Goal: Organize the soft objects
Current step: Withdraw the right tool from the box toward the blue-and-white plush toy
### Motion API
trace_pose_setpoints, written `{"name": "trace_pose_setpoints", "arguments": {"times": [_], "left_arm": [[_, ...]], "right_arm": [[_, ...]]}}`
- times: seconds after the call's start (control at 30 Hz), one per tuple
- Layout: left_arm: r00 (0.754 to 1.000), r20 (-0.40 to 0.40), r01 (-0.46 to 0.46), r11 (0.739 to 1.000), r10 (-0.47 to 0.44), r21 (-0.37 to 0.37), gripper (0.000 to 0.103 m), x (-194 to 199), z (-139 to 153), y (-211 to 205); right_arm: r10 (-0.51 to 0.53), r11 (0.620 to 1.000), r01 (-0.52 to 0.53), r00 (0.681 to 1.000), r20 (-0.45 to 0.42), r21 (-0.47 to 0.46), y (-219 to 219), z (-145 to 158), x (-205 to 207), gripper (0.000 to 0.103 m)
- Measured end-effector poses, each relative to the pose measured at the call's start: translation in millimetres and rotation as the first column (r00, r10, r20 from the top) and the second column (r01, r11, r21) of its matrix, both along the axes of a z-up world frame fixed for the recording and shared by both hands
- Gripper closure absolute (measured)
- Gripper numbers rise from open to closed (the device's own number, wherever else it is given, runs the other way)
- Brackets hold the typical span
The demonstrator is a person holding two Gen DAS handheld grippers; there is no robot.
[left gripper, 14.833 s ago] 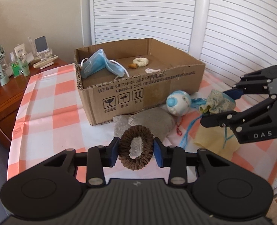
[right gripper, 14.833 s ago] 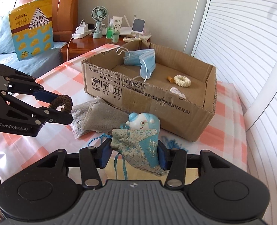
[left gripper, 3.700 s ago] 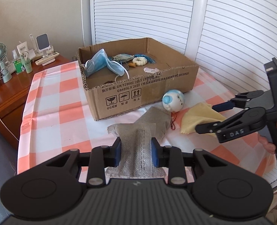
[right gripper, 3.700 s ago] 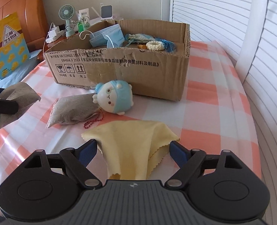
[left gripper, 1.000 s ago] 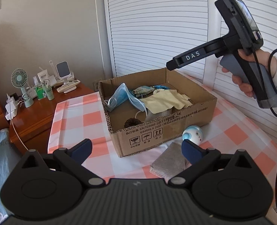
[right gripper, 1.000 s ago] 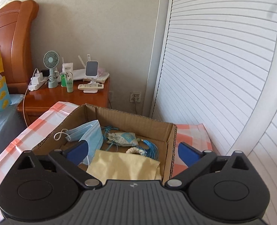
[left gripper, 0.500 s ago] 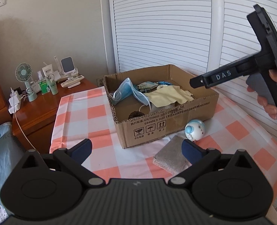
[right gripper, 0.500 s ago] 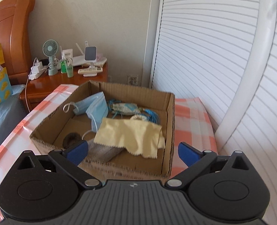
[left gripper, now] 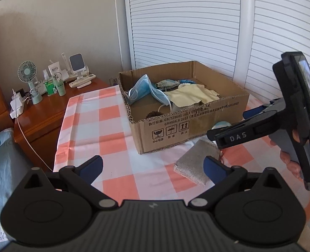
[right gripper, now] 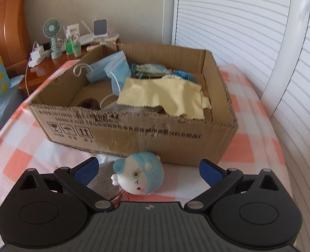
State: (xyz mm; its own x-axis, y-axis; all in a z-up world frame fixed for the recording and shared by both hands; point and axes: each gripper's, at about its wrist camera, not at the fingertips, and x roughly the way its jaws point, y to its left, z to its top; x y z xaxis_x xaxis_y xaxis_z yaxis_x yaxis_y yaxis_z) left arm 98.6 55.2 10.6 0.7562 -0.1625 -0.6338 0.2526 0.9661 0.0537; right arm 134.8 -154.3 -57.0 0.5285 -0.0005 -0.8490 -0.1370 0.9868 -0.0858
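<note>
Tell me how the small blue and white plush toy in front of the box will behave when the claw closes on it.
The plush toy looks round and stuffed, so it will probably squash and may roll if nudged. It seems light. Its red bead chain would likely dangle once lifted toward the cardboard box.

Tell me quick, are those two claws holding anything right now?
Left gripper: open, holding nothing.
Right gripper: open, holding nothing, with the plush toy between its fingers.

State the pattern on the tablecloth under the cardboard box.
The tablecloth has orange-pink and white checks, seen best from the left wrist view.
</note>
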Motion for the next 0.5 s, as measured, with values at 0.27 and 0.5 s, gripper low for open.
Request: {"name": "trace_pose_setpoints", "arguments": {"times": [0.27,0.5], "left_arm": [[0.999,-0.035,-0.003,1.000,0.004,0.015,0.001,4.0,-8.9,-3.9],[0.998,-0.063,0.028,1.000,-0.027,0.014,0.001,10.1,-17.8,-15.1]], "right_arm": [[-0.049,0.999,0.049,0.999,0.011,-0.020,-13.6,-14.0,-2.7,0.000],[-0.032,0.995,0.032,0.999,0.007,-0.091,-19.8,-18.1,-13.4,0.000]]}}
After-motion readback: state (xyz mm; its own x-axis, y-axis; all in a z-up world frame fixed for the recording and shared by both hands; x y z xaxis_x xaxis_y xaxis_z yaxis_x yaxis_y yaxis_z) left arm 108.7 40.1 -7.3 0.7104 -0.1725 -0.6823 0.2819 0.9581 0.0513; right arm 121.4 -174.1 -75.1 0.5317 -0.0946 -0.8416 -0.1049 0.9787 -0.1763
